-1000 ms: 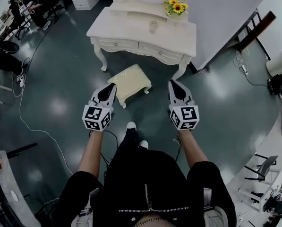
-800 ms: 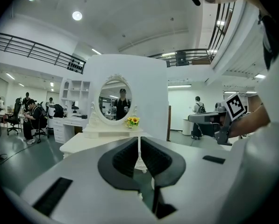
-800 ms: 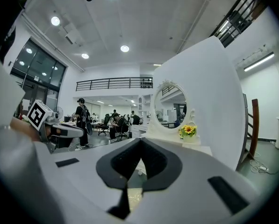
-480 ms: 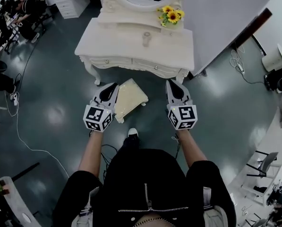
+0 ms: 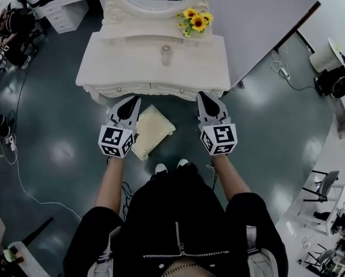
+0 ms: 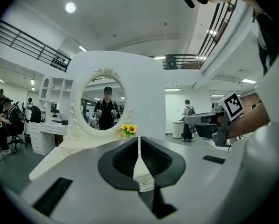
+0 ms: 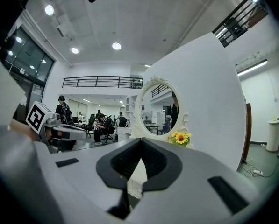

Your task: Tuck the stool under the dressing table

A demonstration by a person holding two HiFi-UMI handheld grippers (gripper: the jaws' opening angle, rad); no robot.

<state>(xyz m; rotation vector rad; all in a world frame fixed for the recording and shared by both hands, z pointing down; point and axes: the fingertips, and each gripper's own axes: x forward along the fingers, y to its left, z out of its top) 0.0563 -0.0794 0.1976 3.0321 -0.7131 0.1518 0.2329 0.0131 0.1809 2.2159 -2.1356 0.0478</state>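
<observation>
The cream cushioned stool [image 5: 153, 130] stands on the dark floor just in front of the white dressing table [image 5: 155, 62], outside it and askew to its front edge. My left gripper [image 5: 134, 98] is shut and empty above the stool's left end, with its tip at the table's front edge. The right gripper [image 5: 205, 95] hovers to the right of the stool, also at the table's edge, shut with nothing in it. In the left gripper view the left gripper [image 6: 139, 138] points at the oval mirror [image 6: 104, 108]. In the right gripper view the right gripper [image 7: 140, 141] points level at the mirror [image 7: 160, 113].
Sunflowers [image 5: 194, 21] and a small jar [image 5: 166, 55] sit on the tabletop. A white partition wall [image 5: 259, 16] rises behind and to the right of the table. Seated people [image 5: 10, 27] and another dresser [image 5: 62, 10] are far left. A cable [image 5: 22, 172] trails on the floor.
The person has walked up to the dressing table, carrying both grippers forward to its front edge. The stool now lies between the grippers, close to the feet. Both grippers stay shut.
</observation>
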